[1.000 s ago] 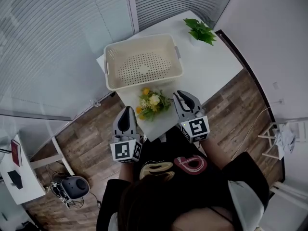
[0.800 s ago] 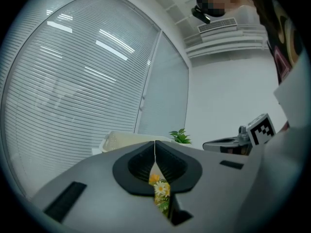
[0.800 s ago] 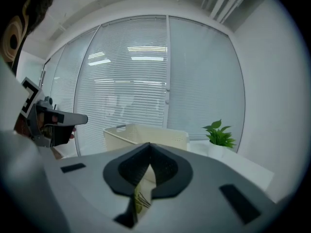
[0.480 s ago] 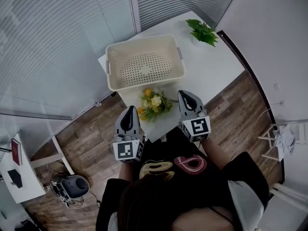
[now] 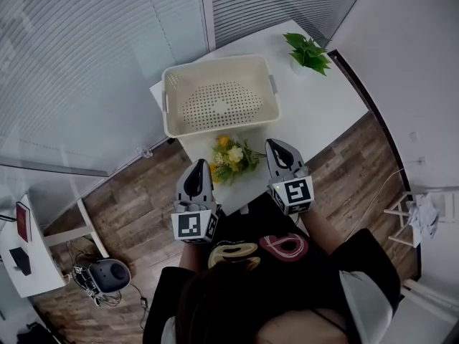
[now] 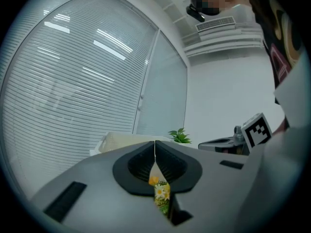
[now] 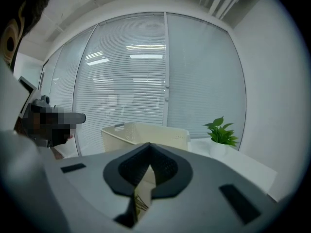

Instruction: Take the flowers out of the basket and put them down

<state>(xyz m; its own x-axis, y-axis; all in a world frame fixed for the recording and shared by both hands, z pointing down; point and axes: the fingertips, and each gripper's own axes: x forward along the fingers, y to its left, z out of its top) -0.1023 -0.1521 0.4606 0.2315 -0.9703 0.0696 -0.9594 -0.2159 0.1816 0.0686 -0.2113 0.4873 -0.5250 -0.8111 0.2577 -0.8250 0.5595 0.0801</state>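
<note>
The yellow and white flowers (image 5: 233, 158) lie on the white table (image 5: 315, 99), just in front of the empty cream basket (image 5: 220, 102). My left gripper (image 5: 198, 165) hangs off the table's near edge, left of the flowers and apart from them, jaws shut with nothing held. My right gripper (image 5: 277, 145) sits to the right of the flowers, also shut and empty. In the left gripper view the flowers (image 6: 162, 193) show below the meeting tips of the left gripper (image 6: 155, 144). In the right gripper view, green stems (image 7: 141, 203) show under the shut right gripper (image 7: 149, 147), with the basket (image 7: 146, 132) beyond.
A potted green plant (image 5: 308, 51) stands at the table's far right corner. Glass walls with blinds run behind and to the left of the table. On the wooden floor at lower left are a small white side table (image 5: 25, 253) and a dark round device (image 5: 107, 274).
The whole head view has shifted a little. Both grippers stay near the table's front edge on either side of the flowers, which lie still.
</note>
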